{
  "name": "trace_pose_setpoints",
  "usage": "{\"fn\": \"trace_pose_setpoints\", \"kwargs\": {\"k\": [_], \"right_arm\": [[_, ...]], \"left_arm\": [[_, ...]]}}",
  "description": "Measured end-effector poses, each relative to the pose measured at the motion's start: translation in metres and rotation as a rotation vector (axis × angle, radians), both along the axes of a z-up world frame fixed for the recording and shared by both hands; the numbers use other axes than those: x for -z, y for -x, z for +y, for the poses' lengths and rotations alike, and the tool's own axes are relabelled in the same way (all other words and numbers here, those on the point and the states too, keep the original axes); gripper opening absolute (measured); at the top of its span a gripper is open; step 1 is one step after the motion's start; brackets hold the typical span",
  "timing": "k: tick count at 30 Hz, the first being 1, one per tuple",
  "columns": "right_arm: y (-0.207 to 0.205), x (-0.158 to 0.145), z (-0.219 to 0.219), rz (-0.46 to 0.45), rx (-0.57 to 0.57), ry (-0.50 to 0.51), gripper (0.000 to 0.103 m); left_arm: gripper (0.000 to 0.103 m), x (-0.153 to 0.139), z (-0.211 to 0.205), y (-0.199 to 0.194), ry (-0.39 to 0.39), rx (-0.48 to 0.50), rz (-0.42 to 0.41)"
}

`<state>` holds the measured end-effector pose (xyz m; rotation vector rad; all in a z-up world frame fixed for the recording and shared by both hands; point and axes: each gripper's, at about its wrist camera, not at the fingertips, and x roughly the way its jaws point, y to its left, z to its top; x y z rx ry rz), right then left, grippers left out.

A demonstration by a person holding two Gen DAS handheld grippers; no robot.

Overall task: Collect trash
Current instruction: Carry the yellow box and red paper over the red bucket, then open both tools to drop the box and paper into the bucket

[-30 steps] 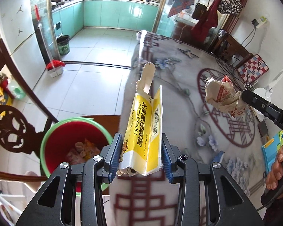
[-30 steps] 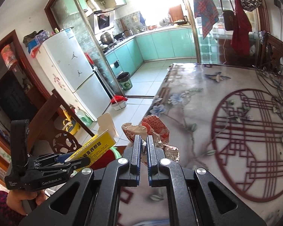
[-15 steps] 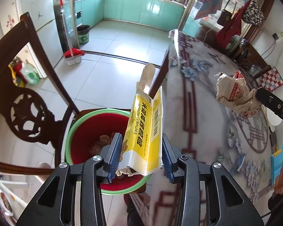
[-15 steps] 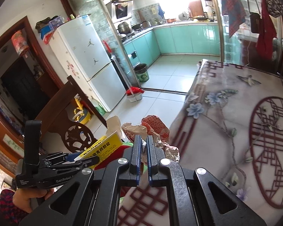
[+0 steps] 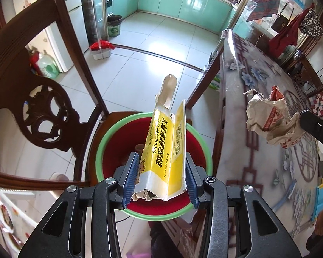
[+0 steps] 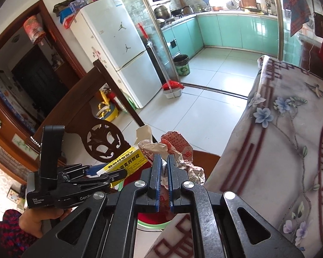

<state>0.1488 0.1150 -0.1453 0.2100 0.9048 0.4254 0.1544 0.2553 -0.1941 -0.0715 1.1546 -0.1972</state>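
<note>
My left gripper (image 5: 161, 174) is shut on a torn yellow medicine box (image 5: 166, 150) and holds it right above a red bin with a green rim (image 5: 109, 137) that stands on a chair seat. My right gripper (image 6: 164, 169) is shut on a crumpled paper wrapper (image 6: 178, 150), held at the table edge just right of the bin. The wrapper also shows in the left wrist view (image 5: 269, 120). The left gripper and yellow box show in the right wrist view (image 6: 127, 163).
A dark carved wooden chair (image 5: 43, 99) backs the bin on the left. The table with a flowered cloth (image 5: 258, 172) runs along the right. A small bin (image 5: 114, 25) and a red mop (image 5: 101, 47) stand on the tiled floor. A fridge (image 6: 122, 51) stands at the far left.
Both grippers have moved left off the table. The yellow box is now over the red bin, and the wrapper has followed to the table edge. Both stay shut.
</note>
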Motion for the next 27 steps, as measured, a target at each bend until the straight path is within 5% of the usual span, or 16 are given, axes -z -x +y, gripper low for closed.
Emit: {"fn": "trace_pose_setpoints", "kwargs": {"k": [27], "right_arm": [[-0.021,0.047,0.031,0.113,-0.050,0.033,0.005]], "left_arm": [[0.045,0.043,0.018,-0.009,-0.037,-0.053,0.119]]}}
